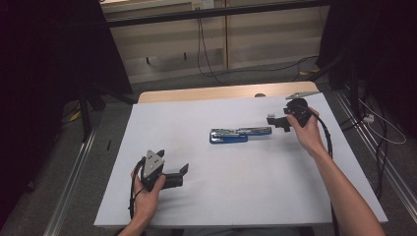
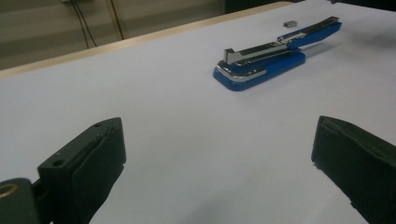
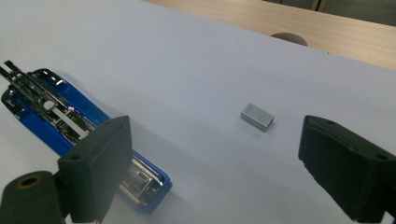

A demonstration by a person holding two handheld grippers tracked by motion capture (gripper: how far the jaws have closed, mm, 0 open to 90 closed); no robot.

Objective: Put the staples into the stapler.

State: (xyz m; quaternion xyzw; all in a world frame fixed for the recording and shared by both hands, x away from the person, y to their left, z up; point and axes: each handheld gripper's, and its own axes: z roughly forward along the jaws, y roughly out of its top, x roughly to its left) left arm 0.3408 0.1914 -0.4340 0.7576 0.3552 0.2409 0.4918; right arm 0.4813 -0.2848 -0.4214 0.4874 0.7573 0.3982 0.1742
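The blue stapler lies opened out flat near the middle of the white table, and the right gripper view adds a small block of staples lying apart from it, which in the high view is too small to tell. The right gripper hangs wide open just beyond the stapler's far end, near the table's right edge. The left gripper, also wide, holds nothing over bare surface well short of it.

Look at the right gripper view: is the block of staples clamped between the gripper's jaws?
No. The block of staples lies free on the white table, beyond the open right gripper.
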